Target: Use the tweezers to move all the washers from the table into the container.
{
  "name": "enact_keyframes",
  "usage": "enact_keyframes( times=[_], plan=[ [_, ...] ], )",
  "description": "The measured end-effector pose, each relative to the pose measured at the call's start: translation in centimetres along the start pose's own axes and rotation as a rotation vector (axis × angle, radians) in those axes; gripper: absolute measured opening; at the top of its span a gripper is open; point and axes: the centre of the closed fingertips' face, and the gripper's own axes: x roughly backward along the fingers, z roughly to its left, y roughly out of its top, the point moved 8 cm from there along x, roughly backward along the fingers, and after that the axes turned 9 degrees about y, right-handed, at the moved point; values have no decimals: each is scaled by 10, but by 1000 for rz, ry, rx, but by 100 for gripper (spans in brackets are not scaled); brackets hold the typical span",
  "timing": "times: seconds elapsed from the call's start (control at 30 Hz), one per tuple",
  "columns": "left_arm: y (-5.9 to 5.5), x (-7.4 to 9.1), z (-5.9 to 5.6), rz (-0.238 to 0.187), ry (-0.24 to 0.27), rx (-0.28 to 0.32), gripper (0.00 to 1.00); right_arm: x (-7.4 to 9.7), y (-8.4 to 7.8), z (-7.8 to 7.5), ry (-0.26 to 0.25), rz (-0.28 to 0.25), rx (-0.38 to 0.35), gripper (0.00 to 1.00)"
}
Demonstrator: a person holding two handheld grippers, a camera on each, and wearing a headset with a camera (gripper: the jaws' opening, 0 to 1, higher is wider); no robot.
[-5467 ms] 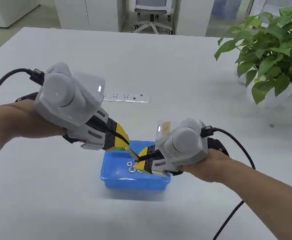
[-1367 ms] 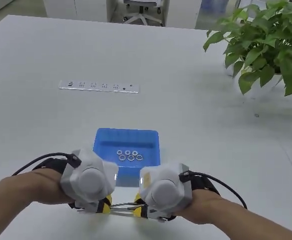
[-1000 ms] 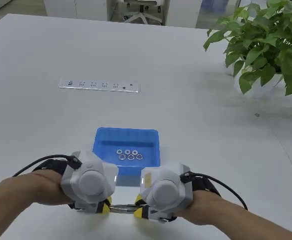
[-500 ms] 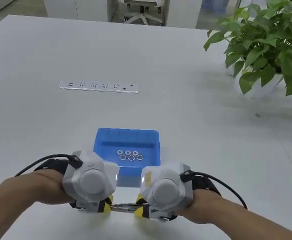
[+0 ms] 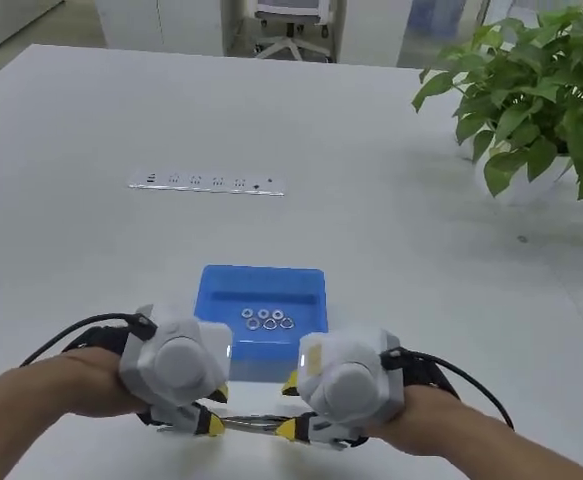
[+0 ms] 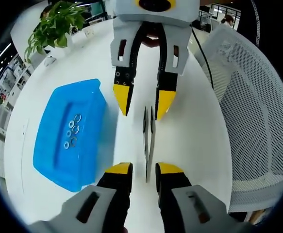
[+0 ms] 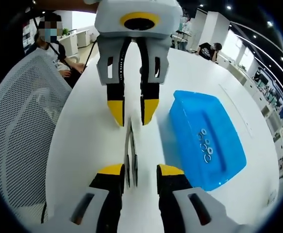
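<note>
Silver metal washers (image 5: 267, 320) sit in the blue plastic container (image 5: 219, 300). Thin steel tweezers (image 5: 251, 424) lie at its 6 o'clock between your left gripper (image 6: 143, 171) and right gripper (image 7: 139, 175), both narrowly parted and empty. The task looks finished, so withdraw.

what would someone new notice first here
The bright blue container sits on the white table, with a small cluster of washers inside it. Nearer the camera, the left hand-held gripper and right hand-held gripper face each other, jaws open, with the tweezers lying flat between them. A leafy plant stands at the far right.
</note>
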Motion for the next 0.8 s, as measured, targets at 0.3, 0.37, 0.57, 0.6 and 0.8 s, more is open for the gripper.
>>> enact_keyframes(
  times=[0.3,0.37,0.57,0.6,0.8],
  plan=[
    [-6,34,5,-107,115,176,45,35,-10,1,-130,-92,-135,54],
    [-7,42,5,-132,139,212,50,44,-14,2,-153,-120,-171,60],
    [-7,62,-1,-218,186,287,63,65,-26,5,-221,-201,-256,74],
    [-7,64,-2,-239,192,307,66,69,-28,6,-233,-218,-266,76],
    [-10,79,-7,-307,243,365,77,91,-36,12,-273,-259,-287,85]
  ],
)
